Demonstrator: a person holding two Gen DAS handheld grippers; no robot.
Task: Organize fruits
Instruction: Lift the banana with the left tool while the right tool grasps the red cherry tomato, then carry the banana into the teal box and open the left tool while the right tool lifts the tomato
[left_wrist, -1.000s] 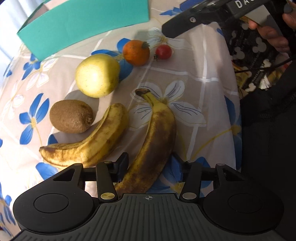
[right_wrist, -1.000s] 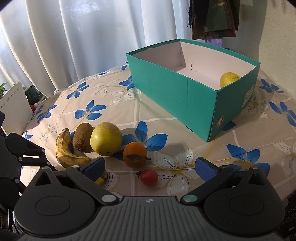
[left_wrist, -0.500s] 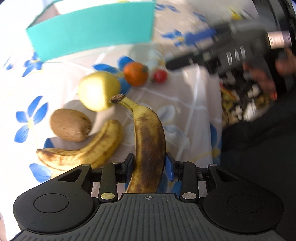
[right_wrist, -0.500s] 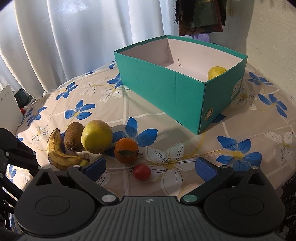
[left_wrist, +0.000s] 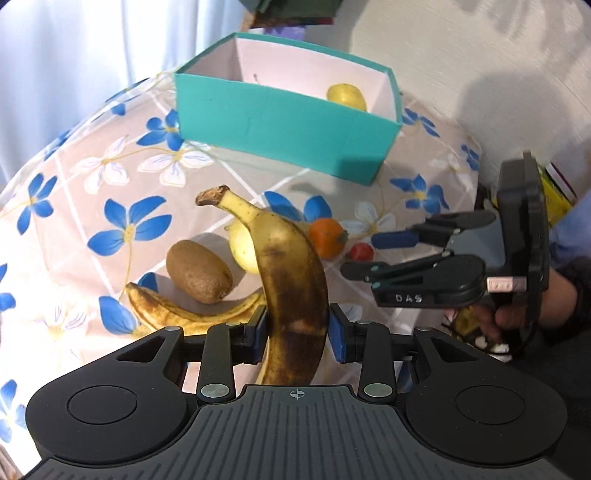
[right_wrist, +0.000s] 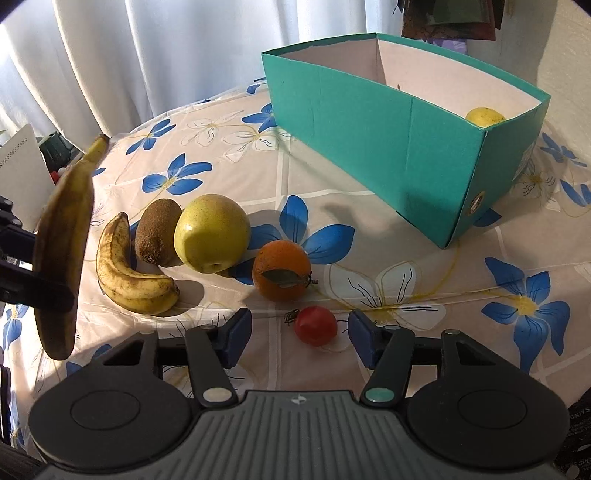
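Left gripper (left_wrist: 297, 334): I have it clamped on the spotted banana (left_wrist: 291, 280), blue pads pressing both sides near its lower half. The banana is clear of the tabletop (left_wrist: 92, 177), stem end up and leaning away from me; in the right wrist view it hangs at the left edge of frame (right_wrist: 61, 251), well above the cloth.

Right gripper (right_wrist: 299, 334): fingers spread wide, holding nothing. It sits low over the near edge of the tabletop with the small red tomato (right_wrist: 316, 325) between its blue pads (right_wrist: 236, 332), neither pad touching it. From the left wrist view I see the same gripper (left_wrist: 364, 254) side-on at the right, jaws parted, pointing at the tomato (left_wrist: 361, 252).

Fruit on the flowered cloth, in a row near the near edge:
- second banana (right_wrist: 129, 273), lying flat, curved
- kiwi (right_wrist: 157, 230), touching the banana and the apple
- yellow-green apple (right_wrist: 212, 232)
- orange (right_wrist: 282, 269) with a leaf on it, just beside the apple
- tomato, nearest to me, a little apart from the orange

Teal box (right_wrist: 369, 147): open top, white inside, standing towards the far right corner of the tabletop. One yellow fruit (right_wrist: 484, 116) lies inside at its right end; I cannot tell what kind. White curtain (right_wrist: 147, 55) behind the far edge.
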